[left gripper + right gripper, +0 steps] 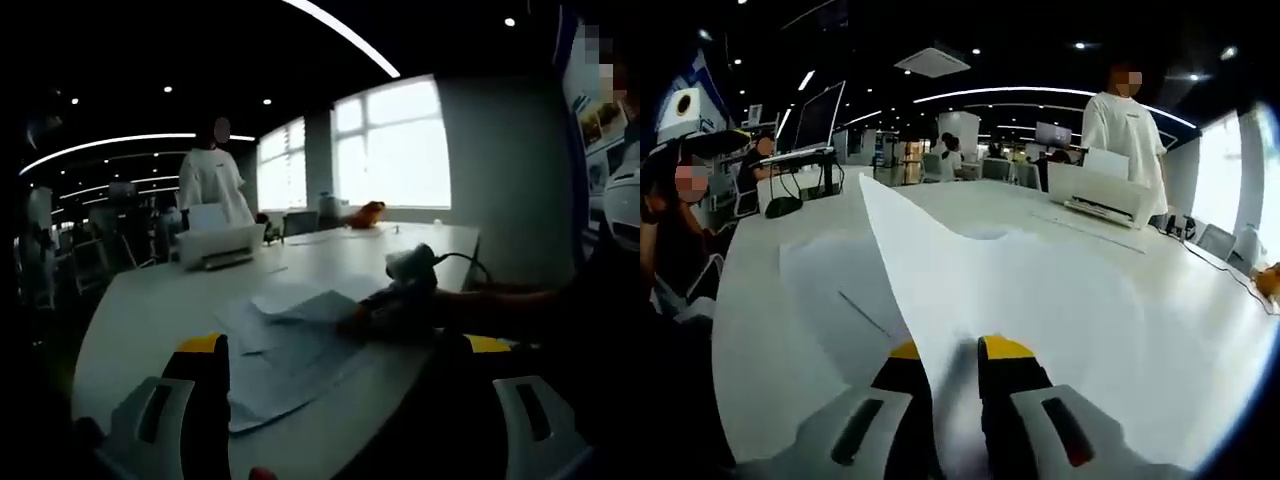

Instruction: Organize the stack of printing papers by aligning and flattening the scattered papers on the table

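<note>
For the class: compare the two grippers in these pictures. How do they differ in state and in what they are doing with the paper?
The right gripper is shut on a sheet of paper, lifted so it fans up and away from the jaws; the left gripper stands open, holding nothing. The right gripper works at the scattered papers in the left gripper view; the left hangs back from them. Both have yellow-tipped jaws over the same white table.

Probably office: printer [1102, 196], long table [150, 300], monitors [820, 117].
</note>
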Demonstrator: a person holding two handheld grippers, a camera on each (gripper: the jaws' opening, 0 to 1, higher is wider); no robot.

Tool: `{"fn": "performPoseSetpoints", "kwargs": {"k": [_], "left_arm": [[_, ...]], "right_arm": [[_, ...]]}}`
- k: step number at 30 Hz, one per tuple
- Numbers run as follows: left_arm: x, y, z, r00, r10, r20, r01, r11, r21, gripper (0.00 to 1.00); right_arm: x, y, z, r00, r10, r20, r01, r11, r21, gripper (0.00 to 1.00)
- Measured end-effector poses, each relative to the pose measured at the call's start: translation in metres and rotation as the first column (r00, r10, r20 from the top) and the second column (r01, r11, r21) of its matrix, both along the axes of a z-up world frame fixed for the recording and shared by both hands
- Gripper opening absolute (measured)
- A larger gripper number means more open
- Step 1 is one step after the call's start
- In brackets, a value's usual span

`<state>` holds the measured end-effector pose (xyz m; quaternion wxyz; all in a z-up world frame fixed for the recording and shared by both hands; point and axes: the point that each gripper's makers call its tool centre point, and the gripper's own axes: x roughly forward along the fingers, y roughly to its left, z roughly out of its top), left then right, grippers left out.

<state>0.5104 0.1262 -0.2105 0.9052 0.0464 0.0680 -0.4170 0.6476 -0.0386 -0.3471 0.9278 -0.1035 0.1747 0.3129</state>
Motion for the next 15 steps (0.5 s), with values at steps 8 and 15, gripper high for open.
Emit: {"fn": "performPoseSetpoints", "kwargs": {"k": [8,15], "left_arm": [[0.0014,0.0022,0.0018,1.0,0.005,0.008,-0.005,1.0,-0.016,0.97],[0.0016,0.001,0.0005,1.0,0.001,0.007,-0.001,1.0,-0.018,0.97]], "right_arm": [[0.0,-0.0009,0.0041,1.0,-0.011,0.017,0.01,0.999,0.031,0.01],[-0.0005,-0.0012,0.0059,0.999,-0.007,0.035,0.006,1.0,0.028,0.0]]}}
